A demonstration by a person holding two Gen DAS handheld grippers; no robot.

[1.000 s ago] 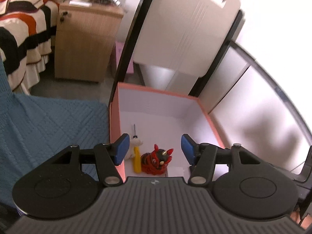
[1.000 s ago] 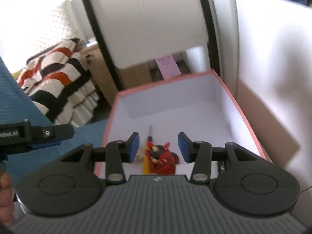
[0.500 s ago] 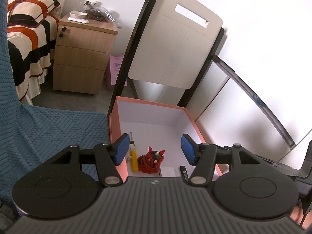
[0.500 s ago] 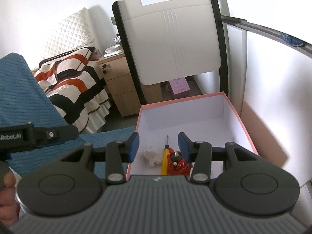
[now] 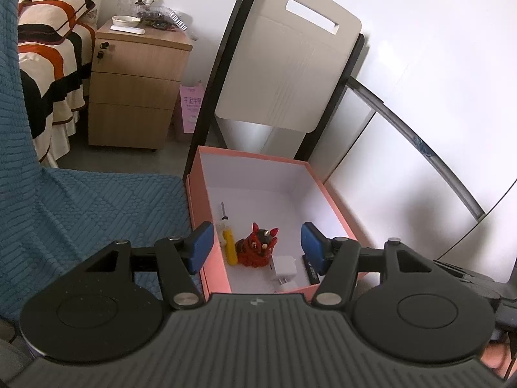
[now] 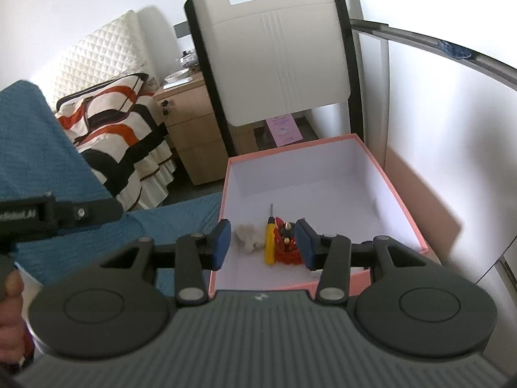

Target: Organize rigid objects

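Observation:
A pink box (image 5: 211, 258) (image 6: 400, 203) with a white inside stands against the wall, past a blue cloth. In its near end lie a yellow-handled screwdriver (image 5: 227, 242) (image 6: 269, 241), a red cat figure (image 5: 258, 247) (image 6: 286, 245), a white plug adapter (image 5: 284, 266), a black marker (image 5: 311, 270) and a pale crumpled lump (image 6: 247, 234). My left gripper (image 5: 257, 247) hangs open above the box's near end, nothing between its blue pads. My right gripper (image 6: 263, 244) is open too, above and short of the same objects, holding nothing.
A blue quilted cloth (image 5: 80, 220) (image 6: 38, 148) covers the surface left of the box. Behind stand a white and black chair back (image 5: 290, 68) (image 6: 281, 58), a wooden drawer unit (image 5: 135, 87) and a striped bed (image 6: 113, 129). A hand (image 6: 11, 307) and the other gripper's body (image 6: 48, 216) show at left.
Both grippers have drawn back and risen from the box, so more of the room and box shows. Their jaws stay as wide as before, and the objects in the box have not moved.

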